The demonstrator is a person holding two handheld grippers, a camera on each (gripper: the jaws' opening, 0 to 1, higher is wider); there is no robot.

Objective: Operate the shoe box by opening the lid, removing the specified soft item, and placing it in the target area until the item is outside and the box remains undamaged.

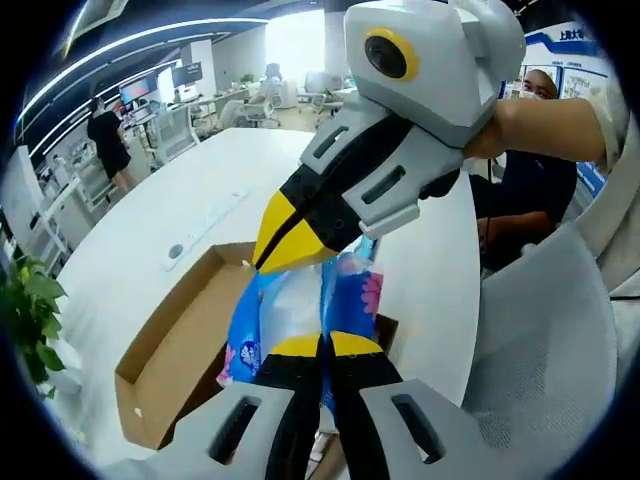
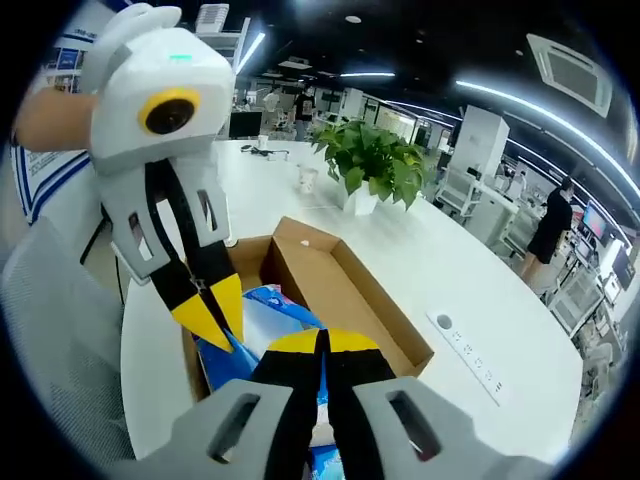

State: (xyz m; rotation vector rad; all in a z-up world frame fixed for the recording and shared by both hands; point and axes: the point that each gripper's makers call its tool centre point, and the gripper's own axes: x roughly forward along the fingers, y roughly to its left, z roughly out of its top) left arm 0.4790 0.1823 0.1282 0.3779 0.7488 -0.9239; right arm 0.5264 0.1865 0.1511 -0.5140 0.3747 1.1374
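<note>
Large white oval desk [image 1: 180, 190] across the middle of both views, carrying everything. On it, open brown cardboard shoe box [image 1: 170, 350] at lower left of the left gripper view, and centre of the right gripper view [image 2: 340, 290]; lid already folded out, interior bare on the far side. Green potted plant [image 2: 375, 160] at upper centre of the right gripper view, well apart from the box. White power strip [image 1: 205, 225] lying near the box's far end.

Blue and white soft plastic pack with pink flowers [image 1: 290, 305], the item to remove, raised over the box opening, between both tools. Left tool [image 1: 325, 345], at bottom centre of its own view, pinched shut on the pack's lower edge. Right tool [image 1: 290, 240], reaching in from the upper right, yellow tips closed on the pack's top; in its own view [image 2: 322, 340] likewise clamped on the blue wrapper [image 2: 275, 310].

Step in hand, by judgement: lifting the pack clear. Best done by raising both tools together, straight up, keeping grip even so the film does not tear or slip. Avoid dragging against the cardboard wall, likely to bend. Then carry sideways to bare desk and lower before releasing.
</note>
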